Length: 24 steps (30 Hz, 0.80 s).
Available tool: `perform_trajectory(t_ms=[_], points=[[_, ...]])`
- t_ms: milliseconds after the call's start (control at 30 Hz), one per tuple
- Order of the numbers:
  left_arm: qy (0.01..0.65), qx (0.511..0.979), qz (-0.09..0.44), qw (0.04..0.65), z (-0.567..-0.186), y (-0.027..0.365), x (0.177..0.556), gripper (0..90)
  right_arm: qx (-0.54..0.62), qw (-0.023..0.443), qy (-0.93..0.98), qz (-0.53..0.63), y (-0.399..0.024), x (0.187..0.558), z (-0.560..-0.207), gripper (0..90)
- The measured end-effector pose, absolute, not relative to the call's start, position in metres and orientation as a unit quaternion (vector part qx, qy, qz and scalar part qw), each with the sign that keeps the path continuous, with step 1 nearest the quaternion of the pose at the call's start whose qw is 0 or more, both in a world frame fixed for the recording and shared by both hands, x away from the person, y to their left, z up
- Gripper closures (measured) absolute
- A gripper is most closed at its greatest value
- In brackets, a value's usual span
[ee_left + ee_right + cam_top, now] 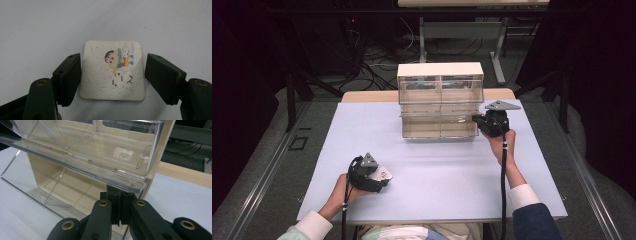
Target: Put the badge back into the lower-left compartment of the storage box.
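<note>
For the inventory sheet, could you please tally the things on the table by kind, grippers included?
Cartoon-printed square card: 1
Clear-drawer storage cabinet: 1
Handheld grippers: 2, the left gripper and the right gripper
Total: 4

Card (112,71) on table (437,170), before drawer cabinet (440,100)

The left hand (343,189) grips the left gripper (379,181) low at the near left, forearm coming in from below at a slant, its fingers (68,80) angled down and set apart. The right hand (502,142) holds the right gripper (475,119) farther forward, forearm stretched out, fingers (113,207) pressed together and pointing leftward.
</note>
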<state>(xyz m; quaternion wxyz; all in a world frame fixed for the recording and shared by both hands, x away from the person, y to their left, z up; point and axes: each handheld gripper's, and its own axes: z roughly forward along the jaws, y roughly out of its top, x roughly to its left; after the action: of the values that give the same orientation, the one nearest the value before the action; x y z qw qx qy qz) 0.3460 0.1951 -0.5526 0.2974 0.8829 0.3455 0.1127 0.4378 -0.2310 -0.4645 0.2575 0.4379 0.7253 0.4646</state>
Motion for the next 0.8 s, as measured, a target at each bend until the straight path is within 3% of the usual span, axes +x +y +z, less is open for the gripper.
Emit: perform_trajectory(t_ms=[800], points=[[0.338,0.887,0.111,0.295,-0.5466,0.1978,0.3449,33.6,0.44,0.264,0.722,0.465,-0.2303,0.437,-0.4637,90.0]])
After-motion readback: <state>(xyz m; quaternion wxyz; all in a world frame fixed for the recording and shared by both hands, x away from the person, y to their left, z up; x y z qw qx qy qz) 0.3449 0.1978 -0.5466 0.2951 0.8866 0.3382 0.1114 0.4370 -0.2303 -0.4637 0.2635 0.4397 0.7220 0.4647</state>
